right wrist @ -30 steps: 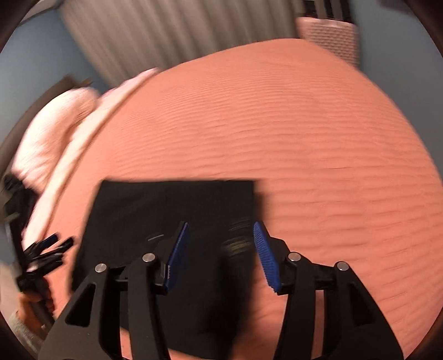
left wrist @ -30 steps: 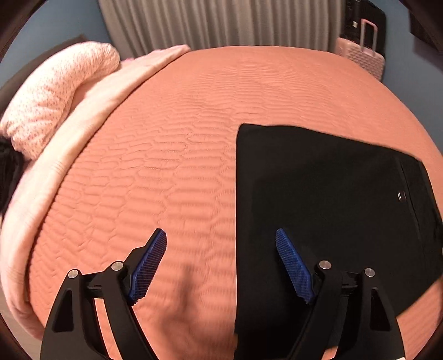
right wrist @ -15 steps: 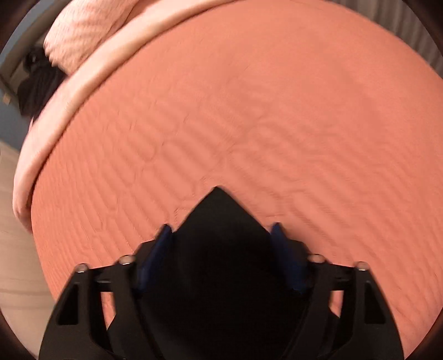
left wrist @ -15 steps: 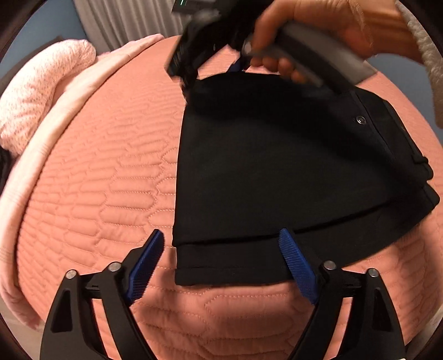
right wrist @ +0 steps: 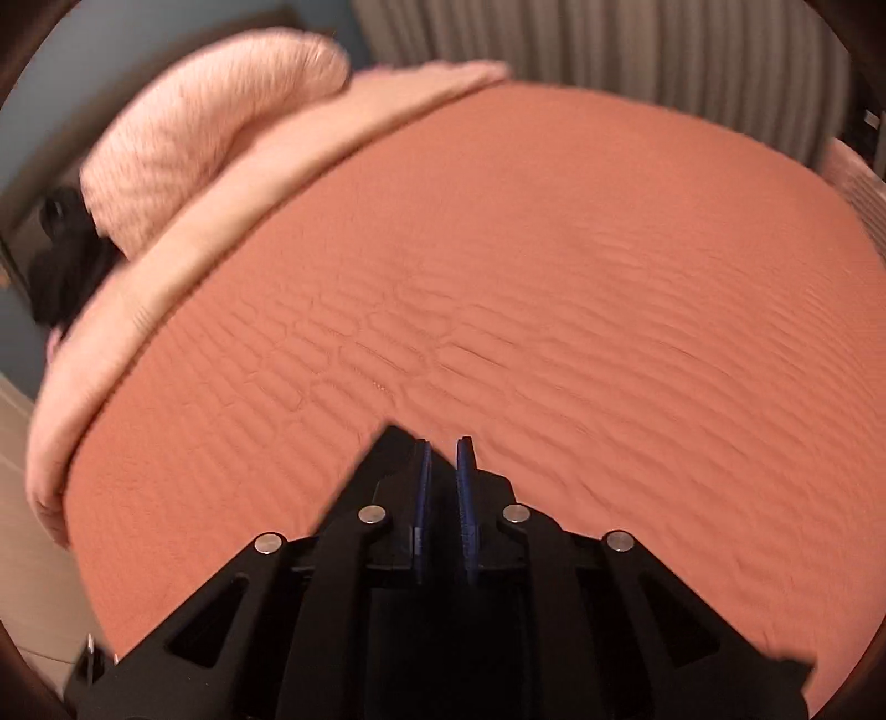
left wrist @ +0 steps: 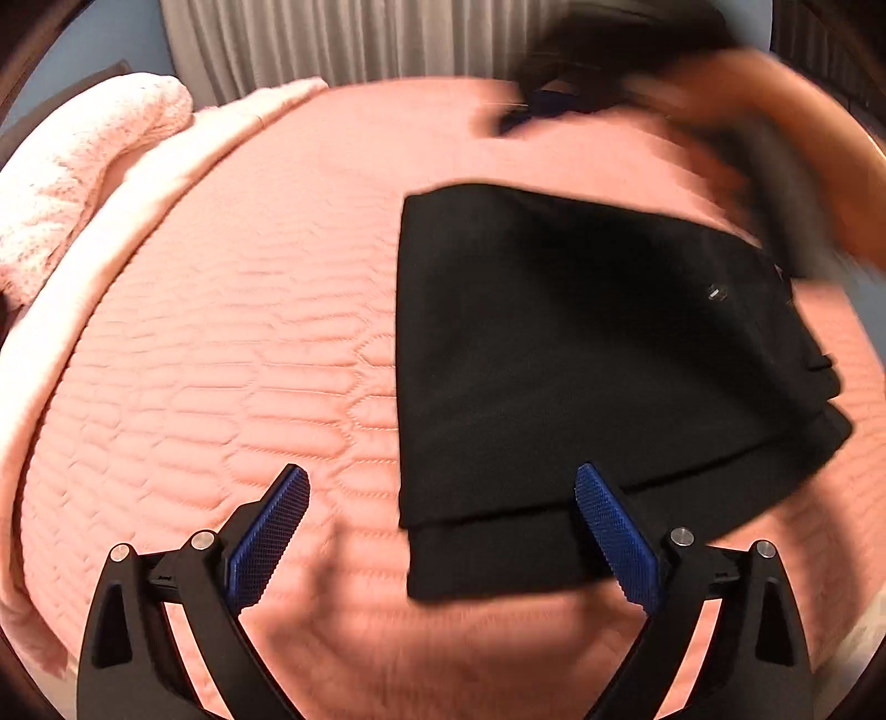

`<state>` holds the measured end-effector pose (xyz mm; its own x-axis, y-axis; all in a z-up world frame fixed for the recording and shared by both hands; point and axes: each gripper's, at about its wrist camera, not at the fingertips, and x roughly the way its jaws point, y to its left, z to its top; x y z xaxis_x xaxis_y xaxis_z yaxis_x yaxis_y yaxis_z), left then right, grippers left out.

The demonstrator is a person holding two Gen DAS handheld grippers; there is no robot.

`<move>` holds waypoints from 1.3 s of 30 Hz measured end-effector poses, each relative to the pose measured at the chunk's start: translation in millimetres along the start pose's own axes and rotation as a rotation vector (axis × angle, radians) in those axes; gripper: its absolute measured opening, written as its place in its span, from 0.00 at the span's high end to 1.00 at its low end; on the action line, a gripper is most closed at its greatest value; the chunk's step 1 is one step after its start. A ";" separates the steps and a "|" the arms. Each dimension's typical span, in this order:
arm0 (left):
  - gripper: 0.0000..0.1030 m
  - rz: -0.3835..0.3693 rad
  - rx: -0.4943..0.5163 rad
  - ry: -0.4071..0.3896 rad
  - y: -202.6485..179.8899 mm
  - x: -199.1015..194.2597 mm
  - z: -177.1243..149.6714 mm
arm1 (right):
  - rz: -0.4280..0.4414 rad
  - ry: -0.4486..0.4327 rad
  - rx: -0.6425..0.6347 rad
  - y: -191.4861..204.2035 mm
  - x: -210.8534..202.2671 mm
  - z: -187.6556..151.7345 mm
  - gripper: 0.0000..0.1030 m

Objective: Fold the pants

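R hand (left wrist: 775, 138) + its gripper blurred, top right.

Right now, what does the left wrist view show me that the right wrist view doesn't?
Only the left wrist view shows the folded black pants lying flat on the bed, its lower layer sticking out at the near edge, with the left gripper over that edge, jaws opening and gripping nothing. It also catches the blurred hand with the right gripper beyond the pants.

Only the right wrist view shows the right gripper close up, jaws closing with no cloth between them, and a dark object beside the pillow.

Both show the orange quilted bedspread, pink pillow and curtain.
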<state>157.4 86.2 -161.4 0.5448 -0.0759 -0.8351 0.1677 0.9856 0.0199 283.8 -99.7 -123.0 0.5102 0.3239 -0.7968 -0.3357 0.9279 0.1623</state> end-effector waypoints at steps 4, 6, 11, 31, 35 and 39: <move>0.08 -0.042 0.035 -0.006 -21.9 -5.9 0.9 | -0.119 0.034 0.107 -51.2 -69.5 -113.4 0.90; 0.08 -0.020 0.093 0.012 -37.1 7.6 0.3 | -0.216 0.140 0.112 -70.8 -62.8 -173.6 0.90; 0.06 0.061 0.122 0.080 -54.9 28.3 -0.4 | -0.272 0.040 0.248 -91.6 -102.7 -215.2 0.90; 0.06 0.159 0.081 0.117 -70.1 -7.3 7.5 | -0.289 -0.105 0.362 -56.8 -145.1 -219.5 0.33; 0.06 0.160 0.060 0.054 -73.4 -40.3 17.0 | -0.366 -0.183 0.300 -32.4 -175.3 -203.4 0.09; 0.06 0.147 0.053 -0.021 -82.3 -77.9 26.3 | -0.392 -0.204 0.292 -20.5 -190.8 -200.8 0.05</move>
<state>122.8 7.0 -83.6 0.5834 0.0654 -0.8095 0.1278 0.9769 0.1710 34.4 -217.6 -91.2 0.7064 -0.0556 -0.7056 0.1312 0.9899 0.0533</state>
